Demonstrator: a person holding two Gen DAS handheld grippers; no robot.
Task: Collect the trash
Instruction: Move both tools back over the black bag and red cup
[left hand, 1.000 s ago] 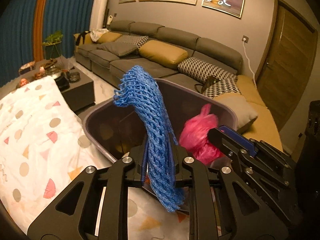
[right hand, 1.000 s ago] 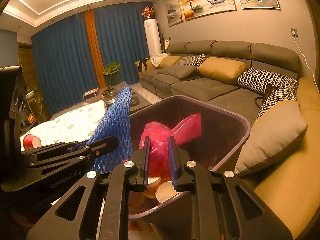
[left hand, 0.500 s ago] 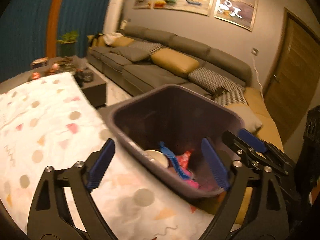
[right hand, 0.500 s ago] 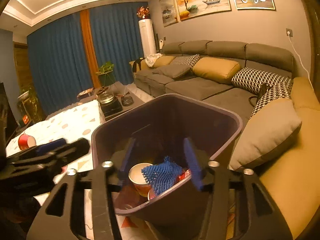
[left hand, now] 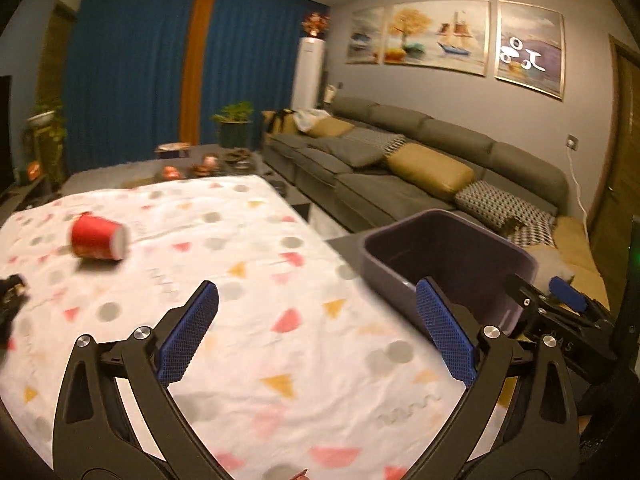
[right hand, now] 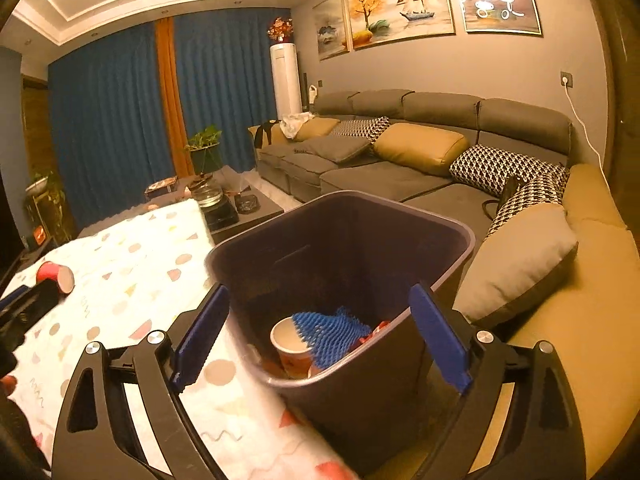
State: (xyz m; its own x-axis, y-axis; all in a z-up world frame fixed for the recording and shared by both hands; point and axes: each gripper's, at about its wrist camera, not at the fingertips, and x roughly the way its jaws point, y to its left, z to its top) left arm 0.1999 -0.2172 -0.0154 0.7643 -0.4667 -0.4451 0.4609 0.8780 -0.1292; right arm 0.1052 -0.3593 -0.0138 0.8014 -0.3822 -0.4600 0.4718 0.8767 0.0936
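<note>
While both tongs stand wide open and hold nothing, the left gripper [left hand: 316, 326] hangs over the white cloth with coloured shapes [left hand: 248, 280]. Beside the cloth, the right gripper [right hand: 320, 332] faces the dark plastic bin [right hand: 440, 224] with blue foam netting [right hand: 332, 334] inside. Farther off, a red paper cup [left hand: 98, 237] lies tipped on the cloth, before the grey sofa [left hand: 420, 160] and blue curtains [left hand: 128, 68].

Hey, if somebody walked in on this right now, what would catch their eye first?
Probably the red cup lying on its side on the patterned tablecloth, far left. Then the dark bin at the table's edge by the sofa, with blue foam netting and a paper cup inside.
</note>
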